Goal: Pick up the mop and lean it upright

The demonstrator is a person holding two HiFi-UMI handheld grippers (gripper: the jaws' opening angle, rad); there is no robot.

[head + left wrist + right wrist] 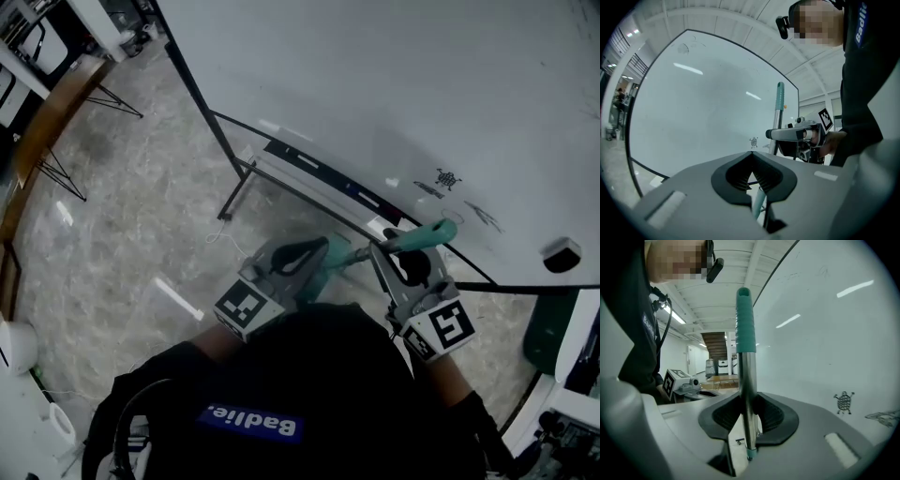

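the right gripper [747, 401] is pinching the mop [746, 376] by its bare metal pole, just under the teal grip [745, 319]. its two jaws are parted only by the pole's width. the left gripper [751, 153] has its jaws pressed together at the tips with nothing between them. a stretch of the pole shows through the slot below those tips, low in the centre of its view, but it looks to lie beyond the pads, not in them.

in both gripper views the pole's long axis runs almost straight up the frame, grip end on top. in the head view the grip pokes out to the upper right of the right gripper, toward the whiteboard [375, 94] that fills the upper right of the frame. the pole drops away to the lower left, close by the left gripper's tips. the mop head is out of sight in every view.

so the right hand has the mop, and the left is nearer the lower pole. to my eye the mop is up and near upright. what's left is to tip the grip end onto the board, near the little turtle doodle [843, 402].
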